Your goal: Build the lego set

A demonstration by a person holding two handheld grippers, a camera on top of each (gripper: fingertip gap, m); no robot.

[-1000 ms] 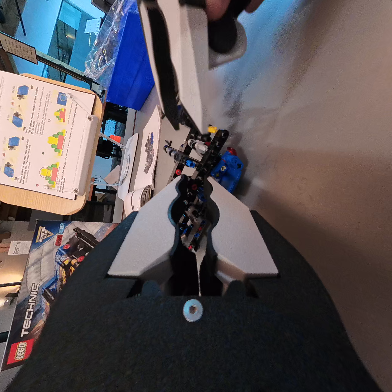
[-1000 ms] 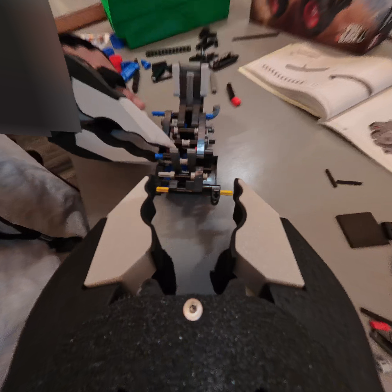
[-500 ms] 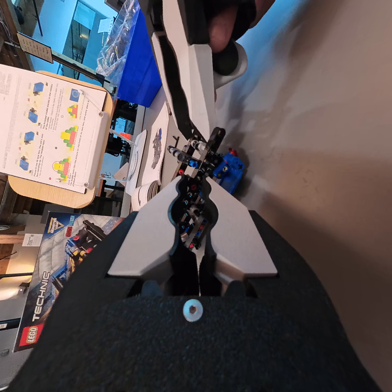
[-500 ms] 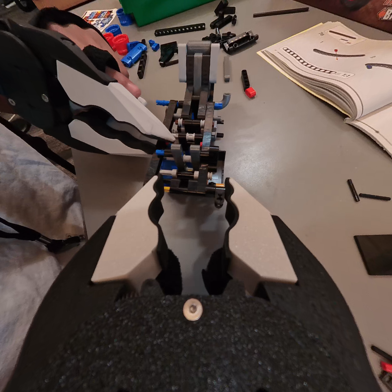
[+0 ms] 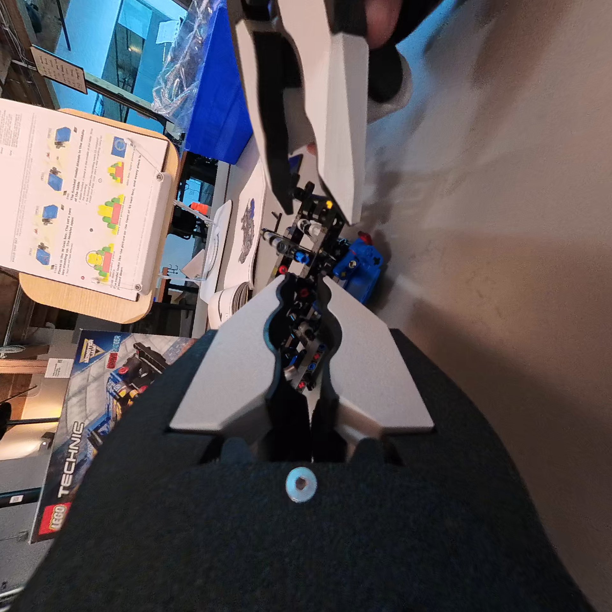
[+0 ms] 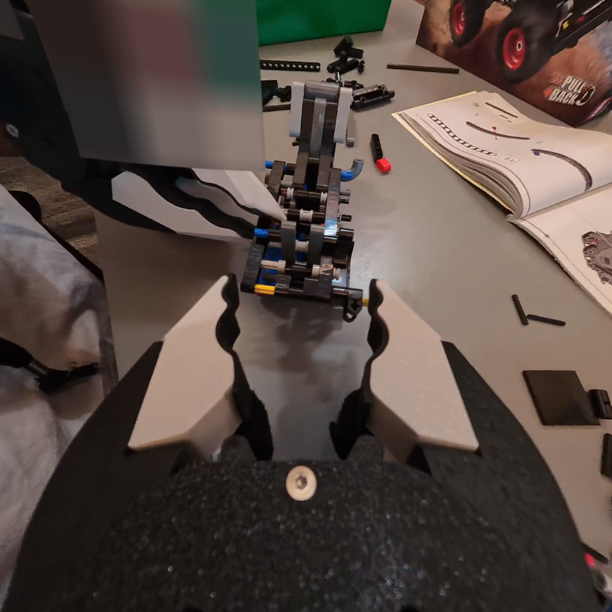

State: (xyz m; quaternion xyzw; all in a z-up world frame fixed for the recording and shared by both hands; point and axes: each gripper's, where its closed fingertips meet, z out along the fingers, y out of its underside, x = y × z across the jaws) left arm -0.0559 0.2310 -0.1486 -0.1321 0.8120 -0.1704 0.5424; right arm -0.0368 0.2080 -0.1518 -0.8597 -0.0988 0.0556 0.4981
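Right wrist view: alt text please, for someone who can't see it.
The right tool hangs open just short of the near end of a black, grey and blue lego chassis on a grey table. The left tool grips the chassis from the left; an open instruction booklet lies at right.

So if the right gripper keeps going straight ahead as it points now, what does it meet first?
Most likely the near end of the lego chassis: the open right gripper points straight at it, jaws either side of its width. Its yellow axle tip by the right jaw may touch first; depth is unclear.
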